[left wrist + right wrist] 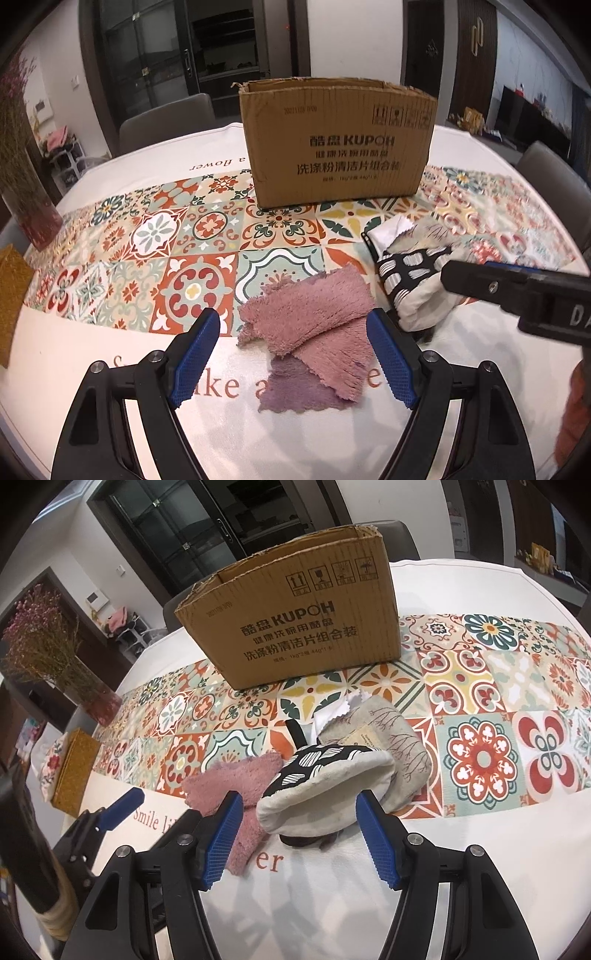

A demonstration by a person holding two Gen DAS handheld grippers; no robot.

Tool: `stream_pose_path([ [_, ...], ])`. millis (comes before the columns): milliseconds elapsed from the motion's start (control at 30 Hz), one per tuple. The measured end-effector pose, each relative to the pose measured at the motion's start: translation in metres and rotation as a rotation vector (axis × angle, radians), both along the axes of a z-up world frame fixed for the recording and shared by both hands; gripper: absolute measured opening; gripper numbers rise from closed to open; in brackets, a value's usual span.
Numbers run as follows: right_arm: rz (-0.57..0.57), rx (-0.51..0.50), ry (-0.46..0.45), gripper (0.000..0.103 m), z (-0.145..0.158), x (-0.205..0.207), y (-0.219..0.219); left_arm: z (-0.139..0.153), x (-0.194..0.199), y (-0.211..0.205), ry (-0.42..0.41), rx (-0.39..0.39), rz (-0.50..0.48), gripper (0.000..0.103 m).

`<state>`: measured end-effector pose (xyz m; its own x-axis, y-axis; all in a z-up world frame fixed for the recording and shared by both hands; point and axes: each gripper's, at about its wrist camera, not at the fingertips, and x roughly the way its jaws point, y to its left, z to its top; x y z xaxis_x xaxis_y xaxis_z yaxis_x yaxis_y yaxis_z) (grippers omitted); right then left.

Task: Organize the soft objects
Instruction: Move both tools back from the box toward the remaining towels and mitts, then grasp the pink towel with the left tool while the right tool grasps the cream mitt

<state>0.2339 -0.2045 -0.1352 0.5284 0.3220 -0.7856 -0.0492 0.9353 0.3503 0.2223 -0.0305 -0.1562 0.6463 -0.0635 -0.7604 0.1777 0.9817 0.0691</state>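
Note:
A fluffy pink cloth [314, 310] lies crumpled near the table's front edge, partly over a purple cloth [295, 391]. My left gripper [295, 354] hovers open just above them, with its blue pads on either side. To the right lies a black-and-white patterned oven mitt [325, 782] with a cream lining, on top of a grey printed cloth [395, 738] and a white cloth [351, 705]. My right gripper [299, 834] stands open around the mitt's near end, and the pads are clear of it. The pink cloth [236, 779] also shows left of the mitt.
An open cardboard box [336, 140] stands upright behind the cloths on the tiled-pattern table runner [155, 236]. A vase of dried flowers [55, 653] and a woven yellow box [74, 771] stand at the left. Grey chairs ring the far side of the table.

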Motion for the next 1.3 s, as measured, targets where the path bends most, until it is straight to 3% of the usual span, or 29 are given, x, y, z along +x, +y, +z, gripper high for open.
stream_pose_path([
  [600,-0.025,0.027,0.053,0.063,-0.027,0.02,0.002,-0.042,0.021,-0.011,0.036,0.023,-0.038,0.081],
  [833,-0.024,0.02,0.045,0.053,-0.029,0.028,0.005,-0.055,0.032,-0.014,0.065,0.014,-0.041,0.078],
  [900,-0.024,0.024,0.05,0.048,-0.03,0.029,0.004,-0.056,0.033,-0.014,0.066,0.007,-0.04,0.073],
  [1000,-0.021,0.03,0.051,0.04,-0.031,0.03,0.004,-0.055,0.032,-0.012,0.062,-0.006,-0.043,0.056],
  [1100,-0.001,0.011,0.039,0.033,-0.029,0.029,0.008,-0.052,0.032,-0.01,0.053,-0.008,-0.041,0.029],
  [1167,0.01,-0.003,0.029,0.03,-0.026,0.027,0.011,-0.05,0.032,-0.008,0.055,-0.019,-0.039,0.021],
  [1300,0.024,-0.019,0.012,0.019,-0.021,0.024,0.013,-0.04,0.03,-0.002,0.059,-0.062,-0.03,0.015],
])
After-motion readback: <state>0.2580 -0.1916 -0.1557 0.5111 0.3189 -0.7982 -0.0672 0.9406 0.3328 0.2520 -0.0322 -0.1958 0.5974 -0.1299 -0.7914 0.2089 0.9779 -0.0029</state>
